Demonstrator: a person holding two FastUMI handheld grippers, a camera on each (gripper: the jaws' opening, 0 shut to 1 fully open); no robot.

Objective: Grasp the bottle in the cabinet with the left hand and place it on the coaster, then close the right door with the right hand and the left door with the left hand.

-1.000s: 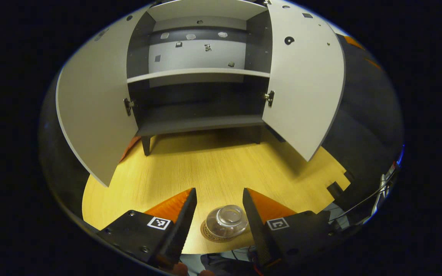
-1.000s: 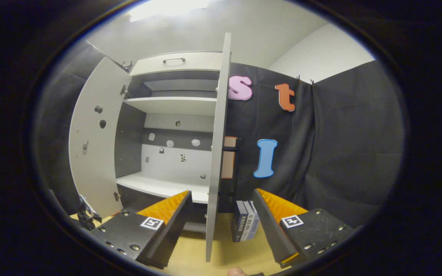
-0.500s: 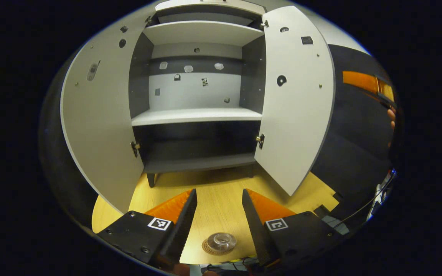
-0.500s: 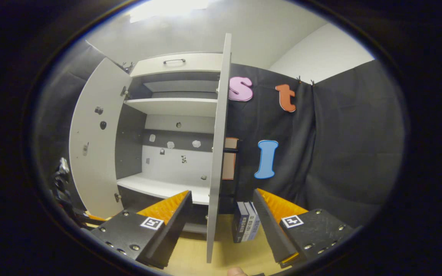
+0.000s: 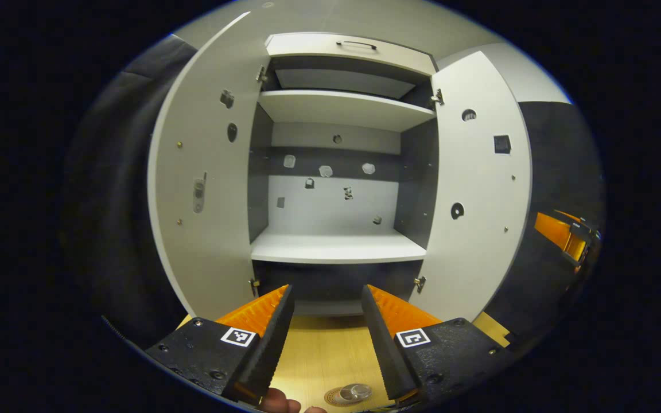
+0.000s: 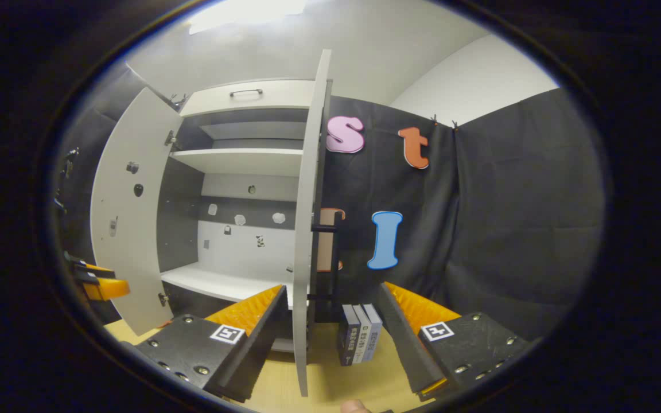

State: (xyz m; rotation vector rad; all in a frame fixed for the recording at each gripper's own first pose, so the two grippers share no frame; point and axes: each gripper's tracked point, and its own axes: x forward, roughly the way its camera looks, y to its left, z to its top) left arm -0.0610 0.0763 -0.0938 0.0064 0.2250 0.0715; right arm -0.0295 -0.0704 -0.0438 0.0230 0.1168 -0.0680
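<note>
We see the bottle [image 5: 355, 392] already on the coaster [image 5: 336, 397], both grippers' jaws spread & empty; the right door [image 6: 306, 241], a stiff light panel, we would push w/ fingers near its free edge.

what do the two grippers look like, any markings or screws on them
The left gripper and the right gripper look alike: two wedge-shaped fingers with ridged, sawtooth inner faces, each on a flat black mount plate. Every plate carries a small square black-and-white fiducial marker and several round screw heads. No cables or sleeves are visible on either.
</note>
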